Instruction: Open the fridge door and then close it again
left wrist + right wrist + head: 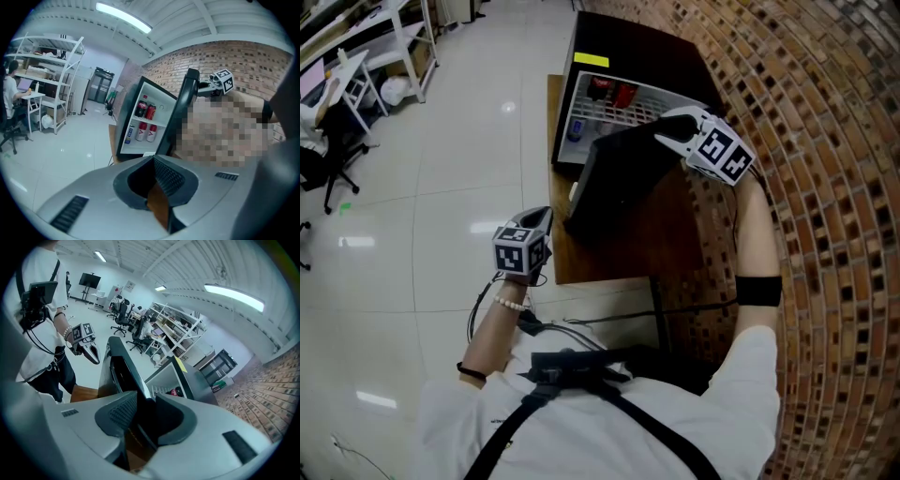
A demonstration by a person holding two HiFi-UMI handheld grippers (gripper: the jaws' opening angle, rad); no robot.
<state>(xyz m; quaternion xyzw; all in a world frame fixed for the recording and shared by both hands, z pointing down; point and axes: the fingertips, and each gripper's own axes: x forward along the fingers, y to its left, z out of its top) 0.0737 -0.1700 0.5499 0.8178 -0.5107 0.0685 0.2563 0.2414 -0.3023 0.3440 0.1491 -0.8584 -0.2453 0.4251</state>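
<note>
Partly behind door (619,183), fridge interior (614,111)

Head view peers steeply down on the fridge (647,52); left gripper view faces it from further off, right one hugs the door (119,366) (its edge, seemingly).

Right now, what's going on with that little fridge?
A person with a gripper in each hand is working a small fridge on a wooden table. The fridge door stands partly open, drinks showing inside. The right gripper has the door's edge between its parted jaws; whether they press it is unclear. The left gripper is shut, empty, held off the table's side.
</note>
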